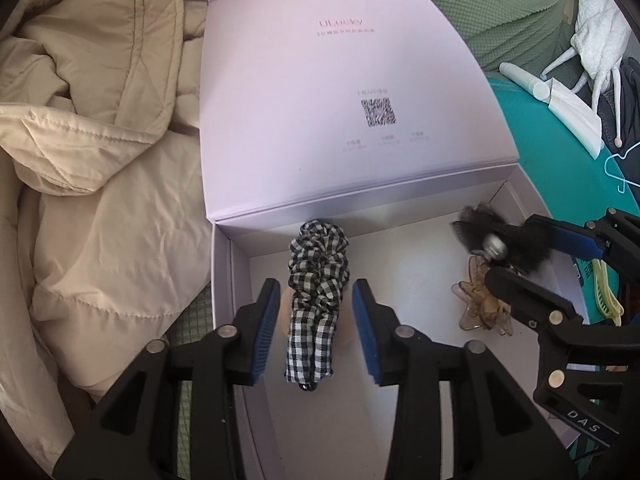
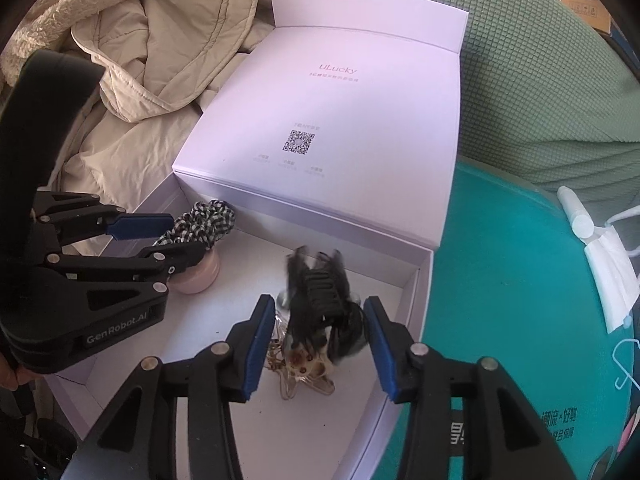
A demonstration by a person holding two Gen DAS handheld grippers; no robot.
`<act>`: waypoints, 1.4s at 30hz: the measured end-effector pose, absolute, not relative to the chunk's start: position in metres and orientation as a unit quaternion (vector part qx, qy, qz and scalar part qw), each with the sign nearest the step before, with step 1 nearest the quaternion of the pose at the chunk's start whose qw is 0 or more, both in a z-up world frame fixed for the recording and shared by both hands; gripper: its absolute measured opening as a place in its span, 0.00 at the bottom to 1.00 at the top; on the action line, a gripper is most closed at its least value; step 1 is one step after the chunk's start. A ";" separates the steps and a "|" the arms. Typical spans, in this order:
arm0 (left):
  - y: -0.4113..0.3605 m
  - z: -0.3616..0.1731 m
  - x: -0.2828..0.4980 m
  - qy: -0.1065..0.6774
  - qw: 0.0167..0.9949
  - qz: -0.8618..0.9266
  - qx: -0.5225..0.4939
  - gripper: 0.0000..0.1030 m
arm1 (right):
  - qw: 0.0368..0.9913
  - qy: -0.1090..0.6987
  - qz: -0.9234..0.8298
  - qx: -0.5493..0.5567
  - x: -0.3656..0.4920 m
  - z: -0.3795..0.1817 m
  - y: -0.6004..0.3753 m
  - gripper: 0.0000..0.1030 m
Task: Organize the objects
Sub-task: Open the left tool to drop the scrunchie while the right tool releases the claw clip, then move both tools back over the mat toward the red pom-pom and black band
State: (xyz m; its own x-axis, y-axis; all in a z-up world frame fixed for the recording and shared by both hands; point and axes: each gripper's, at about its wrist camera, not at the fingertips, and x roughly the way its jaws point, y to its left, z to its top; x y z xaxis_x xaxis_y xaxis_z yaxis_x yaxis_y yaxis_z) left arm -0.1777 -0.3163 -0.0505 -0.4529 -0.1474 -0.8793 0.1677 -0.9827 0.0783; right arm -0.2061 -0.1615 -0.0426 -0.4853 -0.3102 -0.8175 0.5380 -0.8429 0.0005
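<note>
Your left gripper (image 1: pixel 316 328) hangs over the open lilac box (image 1: pixel 240 280), jaws spread wide, the black-and-white gingham scrunchie (image 1: pixel 316 280) between them but untouched by either pad; it drapes over a small pink jar (image 2: pixel 198 274). Your right gripper (image 2: pixel 320 344) also stands open, the black feathered claw clip (image 2: pixel 320 300) blurred between its jaws, above an amber star-shaped clip (image 1: pixel 482 310) on the box floor. The lid (image 2: pixel 340 120) reads "uLucky" above a QR code. The left gripper's body reads "GenRobot.AI"; the right's reads "DAS".
</note>
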 end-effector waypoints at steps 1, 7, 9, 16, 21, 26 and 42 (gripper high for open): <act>-0.315 -0.048 -0.177 0.011 0.093 -0.854 0.512 0.41 | 0.248 0.127 -0.852 0.442 -0.205 -0.041 -0.161 0.48; -0.306 -0.031 -0.171 0.009 0.092 -0.861 0.500 0.42 | 0.245 0.129 -0.857 0.434 -0.195 -0.027 -0.156 0.53; -0.302 -0.024 -0.168 0.009 0.090 -0.864 0.495 0.42 | 0.244 0.130 -0.860 0.428 -0.191 -0.020 -0.154 0.53; -0.305 0.007 -0.145 0.006 0.089 -0.876 0.473 0.42 | 0.235 0.135 -0.871 0.409 -0.173 0.006 -0.143 0.53; -0.284 0.038 -0.109 -0.003 0.085 -0.882 0.463 0.42 | 0.229 0.132 -0.882 0.389 -0.157 0.031 -0.130 0.53; -0.270 0.063 -0.095 -0.008 0.083 -0.890 0.449 0.42 | 0.225 0.130 -0.889 0.376 -0.141 0.049 -0.118 0.53; -0.210 0.107 -0.053 -0.032 0.050 -0.902 0.427 0.57 | 0.191 0.128 -0.905 0.359 -0.079 0.084 -0.067 0.53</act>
